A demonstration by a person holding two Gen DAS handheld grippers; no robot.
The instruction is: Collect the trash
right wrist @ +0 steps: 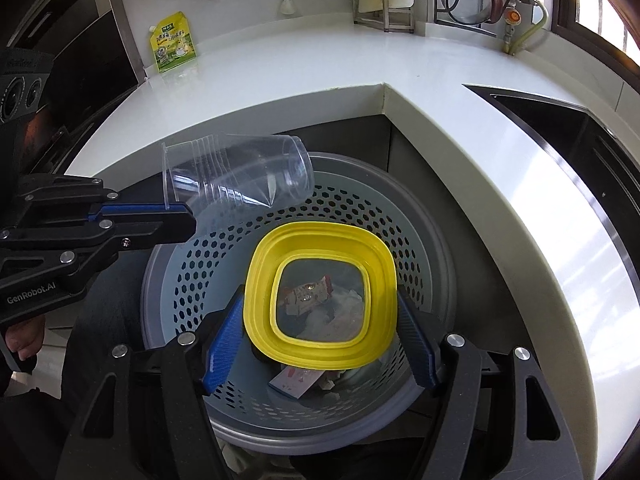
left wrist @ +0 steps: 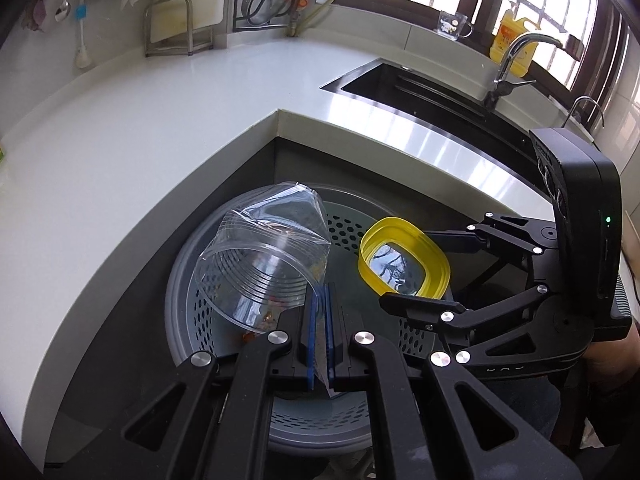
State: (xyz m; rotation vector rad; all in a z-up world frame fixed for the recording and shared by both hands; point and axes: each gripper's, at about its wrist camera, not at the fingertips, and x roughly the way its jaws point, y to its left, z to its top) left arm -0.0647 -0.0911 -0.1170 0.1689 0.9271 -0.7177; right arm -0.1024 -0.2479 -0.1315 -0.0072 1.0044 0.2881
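At center frame, the left claw (left wrist: 319,332) pinches the rim of a clear plastic cup (left wrist: 264,252) tilted over a grey perforated bin (right wrist: 400,216). The right claw (right wrist: 320,344) grips a yellow-rimmed container (right wrist: 260,280) by its sides above that bin.

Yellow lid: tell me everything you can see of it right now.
The yellow lid is a rounded-square plastic piece with a stepped yellow rim around a clear centre panel. The right gripper holds it by two opposite edges, roughly level, above the grey perforated bin. A wrapper and other trash in the bin show through the panel. Only the blue pads touch it.
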